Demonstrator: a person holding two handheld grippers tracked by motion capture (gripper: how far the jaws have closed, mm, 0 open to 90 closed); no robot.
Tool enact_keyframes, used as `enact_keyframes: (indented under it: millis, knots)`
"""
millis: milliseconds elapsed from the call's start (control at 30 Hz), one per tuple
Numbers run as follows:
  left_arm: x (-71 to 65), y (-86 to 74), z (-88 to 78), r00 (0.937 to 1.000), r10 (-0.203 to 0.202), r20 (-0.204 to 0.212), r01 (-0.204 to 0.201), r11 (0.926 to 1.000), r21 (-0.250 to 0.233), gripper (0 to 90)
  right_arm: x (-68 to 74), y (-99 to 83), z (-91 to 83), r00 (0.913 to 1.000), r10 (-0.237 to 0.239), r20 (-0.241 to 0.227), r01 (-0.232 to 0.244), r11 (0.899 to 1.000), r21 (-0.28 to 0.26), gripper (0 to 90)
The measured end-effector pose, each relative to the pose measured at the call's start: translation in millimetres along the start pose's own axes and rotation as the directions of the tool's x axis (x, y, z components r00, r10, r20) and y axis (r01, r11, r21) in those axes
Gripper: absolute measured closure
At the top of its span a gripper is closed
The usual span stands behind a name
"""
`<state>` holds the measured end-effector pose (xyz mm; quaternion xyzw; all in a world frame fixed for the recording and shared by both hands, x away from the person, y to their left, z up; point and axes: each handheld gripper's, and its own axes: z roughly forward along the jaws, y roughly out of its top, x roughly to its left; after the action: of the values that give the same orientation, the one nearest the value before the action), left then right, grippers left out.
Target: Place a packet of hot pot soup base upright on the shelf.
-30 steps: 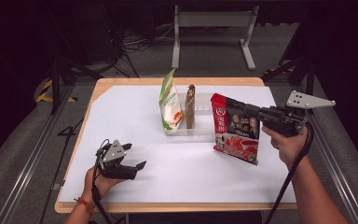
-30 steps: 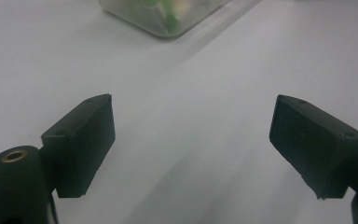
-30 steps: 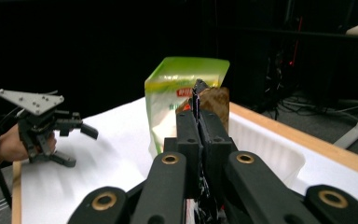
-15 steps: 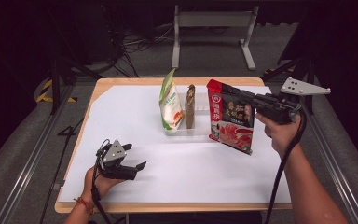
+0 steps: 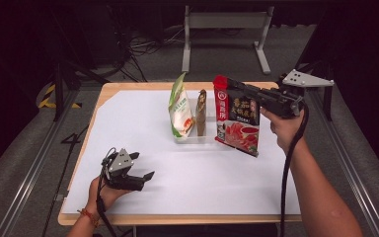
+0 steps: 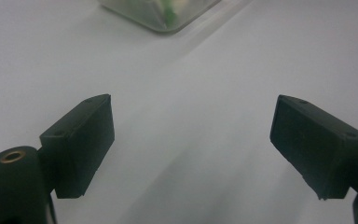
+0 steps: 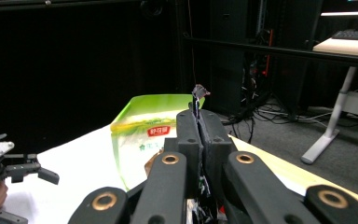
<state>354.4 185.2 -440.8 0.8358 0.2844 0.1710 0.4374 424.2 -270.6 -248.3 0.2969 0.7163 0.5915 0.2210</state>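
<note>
White paper covers the wooden worktop [image 5: 276, 210]. Right gripper [image 5: 232, 89] pinches a glossy red pouch [image 5: 237, 121] with unreadable print; left gripper [image 5: 145, 177] fingers [image 6: 81, 140] spread wide, empty.

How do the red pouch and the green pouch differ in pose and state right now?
The red pouch hangs clamped at its top edge in the right gripper, tilted; the green pouch stands upright in the clear tray, touched by neither gripper. The red pouch faces the high view broadside and looks wider; the green pouch shows narrower. Both are printed, sealed food bags.
</note>
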Motion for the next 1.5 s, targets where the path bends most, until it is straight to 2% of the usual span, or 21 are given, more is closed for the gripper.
enact_keyframes:
  millis: [300, 433, 500, 567, 667, 700, 800, 867, 1200, 1333, 1367, 1500]
  knots:
    - [-0.4, -0.1, 0.1, 1.0, -0.001, 0.001, 0.001, 1.0, -0.002, 14.5, 3.8, 11.1, 11.8, 0.9996, -0.022, 0.021, 0.022, 1.0, 0.001, 88.5]
    - [-0.8, 0.0, 1.3, 1.0, 0.004, 0.003, -0.004, 1.0, 0.005, 14.5, -3.7, 10.5, 23.4, 0.9993, 0.008, 0.036, -0.008, 1.0, -0.003, 88.5]
    - [-1.0, -0.3, 1.9, 1.0, 0.005, 0.006, -0.005, 0.9999, 0.008, 14.5, -6.4, 9.9, 31.1, 0.9982, -0.006, 0.06, 0.005, 1.0, 0.011, 88.5]
    - [-1.0, -0.3, 2.0, 0.9999, 0.008, 0.007, -0.008, 0.9999, 0.01, 14.5, -9.3, 8.5, 37.8, 0.9985, 0.009, 0.055, -0.01, 1.0, 0.011, 88.4]
    - [-0.9, -0.4, 1.4, 0.9999, 0.004, 0.01, -0.005, 1.0, 0.007, 14.6, -11.8, 8.0, 46.6, 0.9979, -0.002, 0.064, 0.002, 1.0, 0.014, 88.4]
    - [-0.8, -0.6, 1.4, 0.9999, 0.002, 0.011, -0.002, 1.0, 0.005, 14.6, -12.9, 8.0, 48.6, 0.9978, -0.008, 0.065, 0.007, 1.0, 0.01, 88.4]
    - [-0.7, -0.6, 1.1, 0.9999, 0.0, 0.014, 0.0, 1.0, 0.005, 14.8, -19.8, 8.1, 56.5, 0.9986, 0.015, 0.05, -0.015, 1.0, -0.008, 88.4]
    - [-0.7, -0.7, 1.1, 0.9999, 0.0, 0.016, 0.0, 1.0, 0.005, 14.8, -22.4, 7.7, 62.1, 0.9982, 0.012, 0.058, -0.011, 1.0, -0.019, 88.4]
    - [0.9, -1.7, 0.2, 0.9998, 0.003, 0.02, -0.003, 1.0, 0.003, 14.8, -29.4, -0.8, 89.2, 0.9978, 0.029, 0.059, -0.027, 0.999, -0.025, 88.2]
    - [0.6, -1.5, 0.7, 0.9998, 0.006, 0.021, -0.006, 1.0, 0.005, 14.8, -29.7, -6.8, 99.4, 0.9982, 0.028, 0.053, -0.026, 0.999, -0.026, 88.1]
    - [0.4, -1.4, 0.5, 0.9997, 0.006, 0.023, -0.006, 1.0, 0.004, 14.8, -28.8, -8.8, 102.1, 0.9978, 0.02, 0.064, -0.019, 1.0, -0.019, 88.1]
    - [0.8, -1.5, 0.0, 0.9997, 0.007, 0.021, -0.007, 1.0, 0.002, 14.8, -30.8, -15.0, 105.9, 0.9973, 0.026, 0.068, -0.024, 0.999, -0.025, 87.9]
